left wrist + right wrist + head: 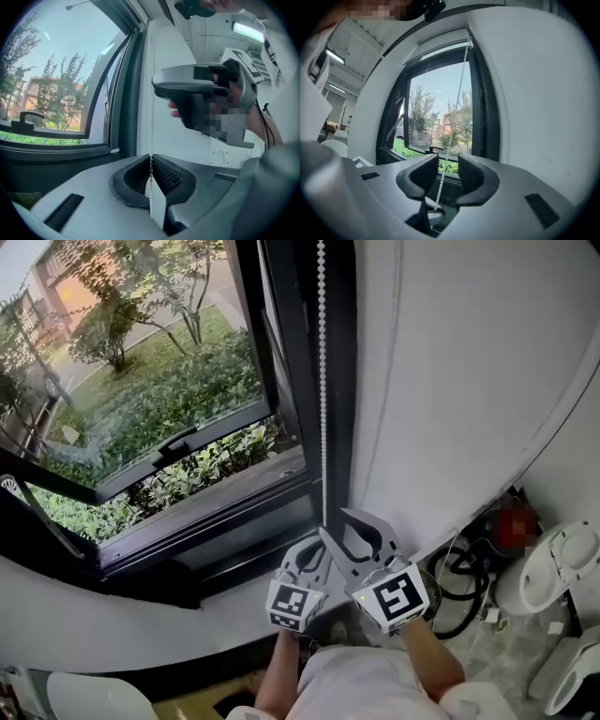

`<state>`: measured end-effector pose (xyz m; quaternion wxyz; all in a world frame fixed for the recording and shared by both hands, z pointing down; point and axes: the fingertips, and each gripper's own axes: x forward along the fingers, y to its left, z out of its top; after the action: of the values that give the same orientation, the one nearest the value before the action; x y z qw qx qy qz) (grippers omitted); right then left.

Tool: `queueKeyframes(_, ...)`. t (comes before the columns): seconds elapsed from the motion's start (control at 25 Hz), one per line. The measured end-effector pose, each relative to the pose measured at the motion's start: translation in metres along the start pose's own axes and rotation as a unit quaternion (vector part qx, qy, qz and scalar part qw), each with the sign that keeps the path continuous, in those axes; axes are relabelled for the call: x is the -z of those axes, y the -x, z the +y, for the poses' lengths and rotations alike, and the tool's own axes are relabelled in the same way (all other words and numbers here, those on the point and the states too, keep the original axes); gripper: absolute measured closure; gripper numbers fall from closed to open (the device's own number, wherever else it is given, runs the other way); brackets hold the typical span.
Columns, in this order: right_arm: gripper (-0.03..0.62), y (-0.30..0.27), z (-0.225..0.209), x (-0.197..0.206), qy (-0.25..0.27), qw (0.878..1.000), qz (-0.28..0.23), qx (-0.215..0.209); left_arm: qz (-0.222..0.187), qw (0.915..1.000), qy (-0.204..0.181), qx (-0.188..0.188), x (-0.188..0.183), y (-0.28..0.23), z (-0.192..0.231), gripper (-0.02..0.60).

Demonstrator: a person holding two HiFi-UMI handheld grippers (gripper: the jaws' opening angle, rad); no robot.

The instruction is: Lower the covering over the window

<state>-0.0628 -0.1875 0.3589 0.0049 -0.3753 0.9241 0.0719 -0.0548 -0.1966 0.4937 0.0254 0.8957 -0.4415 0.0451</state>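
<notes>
A white bead chain (323, 381) hangs down the black window frame (300, 352), next to the white wall. My left gripper (312, 551) is shut on this chain (150, 93), which runs up from between its pads (164, 176). My right gripper (352, 536) is beside and a little higher than the left one; it also shows in the left gripper view (206, 93). Its jaws (443, 173) stand open, with the chain (439, 182) hanging between them and not pressed by the pads. No covering shows over the glass (436, 112).
The window sash (141, 381) is tilted open, with a black handle (178, 442); shrubs and trees lie outside. A curved white wall (450, 381) is on the right. Black cables (459, 592) and white fixtures (562, 568) sit on the floor at lower right.
</notes>
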Motion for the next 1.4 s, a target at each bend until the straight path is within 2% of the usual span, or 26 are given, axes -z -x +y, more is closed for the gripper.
queueKeyframes(0.12, 0.473, -0.008, 0.000, -0.018, 0.008, 1.000, -0.024, 0.000, 0.000, 1.0000, -0.001, 0.004, 0.002, 0.005, -0.003, 0.554)
queueKeyframes(0.28, 0.579, -0.013, 0.004, -0.033, 0.017, 0.999, -0.039, -0.011, -0.004, 0.9999, 0.004, 0.010, 0.002, 0.008, -0.007, 0.554)
queueKeyframes(0.4, 0.582, -0.012, 0.008, -0.028, 0.028, 0.999, -0.034, -0.018, 0.002, 0.9999, 0.006, 0.009, 0.007, 0.007, -0.008, 0.554)
queueKeyframes(0.48, 0.582, -0.013, 0.009, -0.013, 0.036, 0.999, -0.014, -0.020, 0.020, 0.9997, 0.004, 0.010, 0.020, 0.006, -0.009, 0.554)
queueKeyframes(0.72, 0.582, -0.007, 0.021, 0.058, 0.000, 0.998, 0.049, -0.033, 0.077, 0.9966, 0.026, 0.015, 0.092, 0.012, -0.020, 0.554)
queueKeyframes(1.0, 0.582, 0.007, 0.032, 0.131, -0.014, 0.993, 0.113, -0.041, 0.112, 0.9916, 0.057, 0.031, 0.163, 0.024, -0.031, 0.551)
queueKeyframes(1.12, 0.582, 0.013, 0.032, 0.151, -0.015, 0.991, 0.128, -0.038, 0.128, 0.9892, 0.064, 0.028, 0.179, 0.033, -0.034, 0.546)
queueKeyframes(1.2, 0.582, 0.015, 0.029, 0.156, -0.013, 0.991, 0.128, -0.034, 0.127, 0.9892, 0.068, 0.027, 0.171, 0.041, -0.032, 0.530)
queueKeyframes(1.24, 0.582, 0.015, 0.028, 0.156, -0.011, 0.991, 0.126, -0.032, 0.120, 0.9899, 0.069, 0.029, 0.159, 0.045, -0.031, 0.502)
queueKeyframes(1.32, 0.582, 0.015, 0.024, 0.157, -0.008, 0.992, 0.125, -0.030, 0.097, 0.9925, 0.066, 0.033, 0.124, 0.051, -0.025, 0.449)
queueKeyframes(1.4, 0.582, 0.016, 0.023, 0.164, -0.007, 0.990, 0.134, -0.030, 0.066, 0.9958, 0.055, 0.033, 0.082, 0.056, -0.018, 0.423)
